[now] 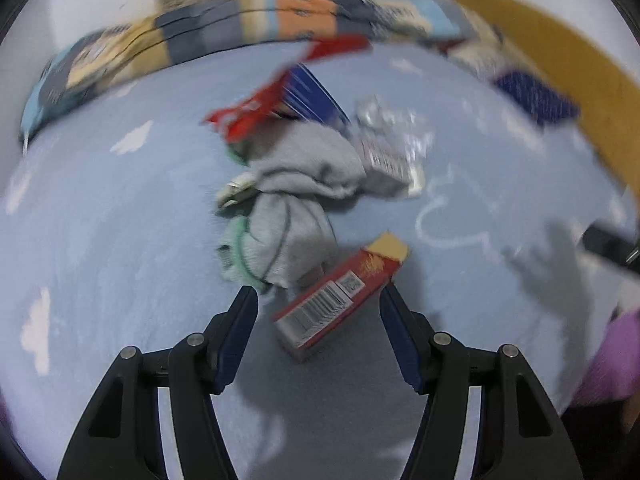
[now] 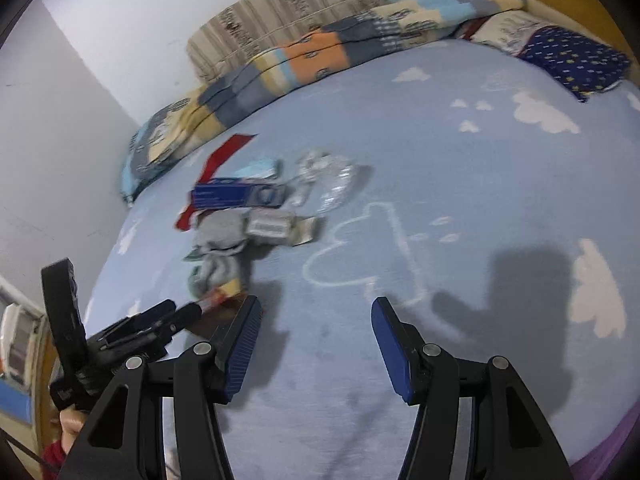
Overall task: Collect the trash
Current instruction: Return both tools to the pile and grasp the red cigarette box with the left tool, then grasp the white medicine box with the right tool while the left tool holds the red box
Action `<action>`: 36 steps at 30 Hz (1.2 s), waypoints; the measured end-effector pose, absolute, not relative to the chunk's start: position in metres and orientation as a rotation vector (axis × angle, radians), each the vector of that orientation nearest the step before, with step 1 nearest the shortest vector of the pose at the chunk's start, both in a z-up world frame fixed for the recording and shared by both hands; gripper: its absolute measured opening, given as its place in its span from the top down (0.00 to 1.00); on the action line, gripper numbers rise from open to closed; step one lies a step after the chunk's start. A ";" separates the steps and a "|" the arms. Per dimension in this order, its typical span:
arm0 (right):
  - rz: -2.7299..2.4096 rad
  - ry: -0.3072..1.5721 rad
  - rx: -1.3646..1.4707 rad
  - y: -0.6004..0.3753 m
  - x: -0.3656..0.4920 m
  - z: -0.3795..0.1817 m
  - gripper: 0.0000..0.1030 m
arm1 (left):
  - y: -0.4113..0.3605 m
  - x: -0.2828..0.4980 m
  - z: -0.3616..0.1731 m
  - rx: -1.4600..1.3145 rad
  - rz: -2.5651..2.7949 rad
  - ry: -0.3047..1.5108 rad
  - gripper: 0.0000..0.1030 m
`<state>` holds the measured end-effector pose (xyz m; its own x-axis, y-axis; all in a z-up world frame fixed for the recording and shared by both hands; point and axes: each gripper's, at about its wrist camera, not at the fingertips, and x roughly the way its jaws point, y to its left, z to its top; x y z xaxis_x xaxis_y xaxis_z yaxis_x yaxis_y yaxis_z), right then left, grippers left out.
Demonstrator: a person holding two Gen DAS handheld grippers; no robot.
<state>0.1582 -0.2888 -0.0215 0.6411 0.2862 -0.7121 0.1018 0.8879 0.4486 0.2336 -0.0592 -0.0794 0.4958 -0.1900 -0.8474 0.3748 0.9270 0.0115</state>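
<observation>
A pile of trash lies on a light blue bed sheet (image 1: pixel 120 220). In the left wrist view my left gripper (image 1: pixel 318 300) is open, with a red carton (image 1: pixel 340 300) lying on the sheet between its fingertips. Beyond it lie grey cloth (image 1: pixel 296 200), a red wrapper (image 1: pixel 260 108), a blue box (image 1: pixel 312 96), a grey barcode packet (image 1: pixel 384 156) and crumpled clear plastic (image 1: pixel 392 116). In the right wrist view my right gripper (image 2: pixel 316 312) is open and empty above bare sheet (image 2: pixel 460 160), right of the pile. The left gripper (image 2: pixel 160 320) shows at its left, by the carton (image 2: pixel 224 294).
A patchwork blanket (image 2: pixel 320 56) and a striped pillow (image 2: pixel 280 8) lie along the white wall. A dark blue dotted pillow (image 2: pixel 572 60) sits by the yellow wooden headboard (image 1: pixel 560 52). Purple cloth (image 1: pixel 616 352) shows at the bed's near right edge.
</observation>
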 end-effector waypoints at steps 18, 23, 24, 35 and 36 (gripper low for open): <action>0.136 0.841 0.414 -0.289 0.167 -0.021 0.41 | -0.049 0.214 -0.031 0.074 -0.302 0.931 0.70; 0.190 0.879 0.287 -0.281 0.200 -0.027 0.41 | -0.023 0.202 0.011 -0.164 -0.131 0.844 0.69; 0.214 0.888 0.274 -0.278 0.209 -0.028 0.41 | -0.020 0.203 0.012 -0.172 -0.095 0.834 0.69; 0.443 0.873 -0.288 -0.187 0.283 -0.038 0.41 | 0.019 0.219 -0.001 -0.158 0.011 0.828 0.69; 0.458 0.874 -0.326 -0.179 0.291 -0.040 0.41 | 0.018 0.222 -0.002 -0.161 0.013 0.835 0.69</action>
<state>0.2906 -0.1793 -0.0401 0.5559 0.2496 -0.7929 -0.5098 0.8558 -0.0881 0.2223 0.0185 -0.0020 0.6716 -0.0515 -0.7391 -0.0748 0.9878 -0.1368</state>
